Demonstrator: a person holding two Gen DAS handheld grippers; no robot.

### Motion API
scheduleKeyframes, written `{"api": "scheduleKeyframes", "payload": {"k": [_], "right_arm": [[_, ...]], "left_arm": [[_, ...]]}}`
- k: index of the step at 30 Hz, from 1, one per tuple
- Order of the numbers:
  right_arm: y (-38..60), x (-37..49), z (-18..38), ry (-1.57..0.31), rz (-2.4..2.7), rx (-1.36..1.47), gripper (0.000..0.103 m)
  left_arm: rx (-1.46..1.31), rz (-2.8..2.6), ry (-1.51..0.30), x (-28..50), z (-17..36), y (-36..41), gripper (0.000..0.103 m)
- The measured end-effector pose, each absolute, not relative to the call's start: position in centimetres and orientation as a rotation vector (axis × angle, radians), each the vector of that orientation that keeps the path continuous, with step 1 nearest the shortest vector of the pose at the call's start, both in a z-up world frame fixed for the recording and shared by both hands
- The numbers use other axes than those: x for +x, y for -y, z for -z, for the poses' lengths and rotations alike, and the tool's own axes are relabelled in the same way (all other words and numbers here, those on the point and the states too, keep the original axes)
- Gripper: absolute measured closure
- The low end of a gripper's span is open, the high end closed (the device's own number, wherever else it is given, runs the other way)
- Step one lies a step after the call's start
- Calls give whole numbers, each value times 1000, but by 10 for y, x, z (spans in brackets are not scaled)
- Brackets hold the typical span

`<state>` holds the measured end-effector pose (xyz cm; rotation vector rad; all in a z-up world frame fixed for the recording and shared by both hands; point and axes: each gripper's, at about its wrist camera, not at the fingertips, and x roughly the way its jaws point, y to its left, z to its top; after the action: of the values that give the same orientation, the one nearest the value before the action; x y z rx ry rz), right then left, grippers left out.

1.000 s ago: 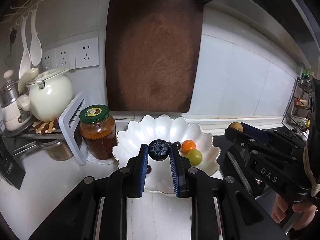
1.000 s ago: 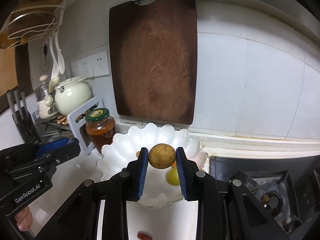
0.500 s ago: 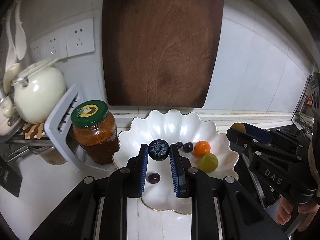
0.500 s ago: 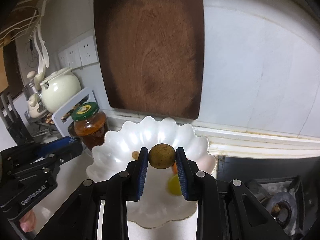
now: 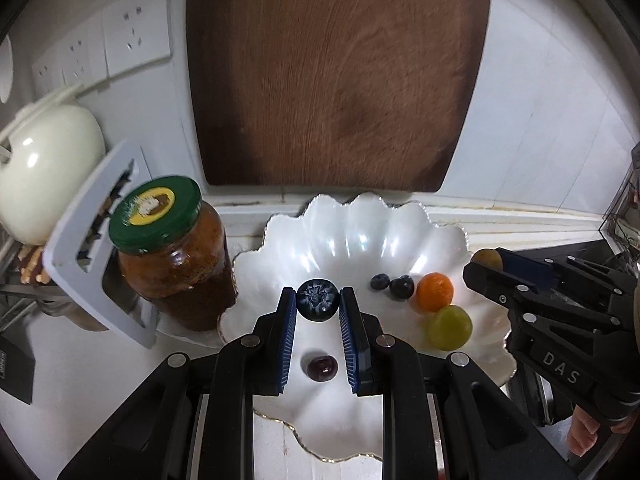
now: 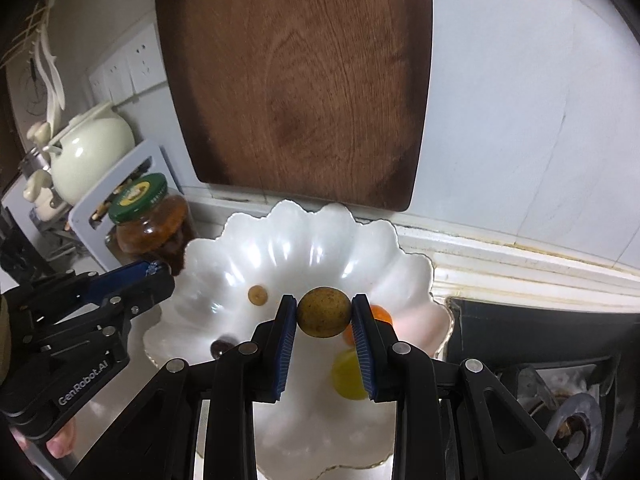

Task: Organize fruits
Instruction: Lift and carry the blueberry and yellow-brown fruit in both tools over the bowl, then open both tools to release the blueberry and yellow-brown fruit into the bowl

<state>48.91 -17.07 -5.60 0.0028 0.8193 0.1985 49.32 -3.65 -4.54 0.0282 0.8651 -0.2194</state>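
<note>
Left tool [image 5: 318,307] clamped on a large blueberry [image 5: 318,300], pinched between the blue pads at the fingertips, held over the white scalloped bowl [image 5: 360,224]. Right tool [image 6: 324,314] clamped on a brown-yellow round fruit [image 6: 324,312], likewise at the fingertips, above the same bowl. Lying in the bowl: a dark cherry [image 5: 321,367] nearest, then a green grape [image 5: 449,327], an orange fruit [image 5: 435,292], two small blueberries [image 5: 394,285]. Beside the bowl on the bench, a green-lidded jar [image 5: 172,252]; behind, a wooden cutting board [image 5: 336,76] against the wall.
</note>
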Motion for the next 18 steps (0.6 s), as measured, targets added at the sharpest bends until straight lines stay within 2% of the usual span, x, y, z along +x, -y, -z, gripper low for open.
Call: {"api": "scheduleKeyframes", "payload": {"k": [18], "right_arm": [[167, 520, 83, -920, -187, -36, 73]], "left_arm": [[41, 219, -1025, 526, 82, 44, 79]]}}
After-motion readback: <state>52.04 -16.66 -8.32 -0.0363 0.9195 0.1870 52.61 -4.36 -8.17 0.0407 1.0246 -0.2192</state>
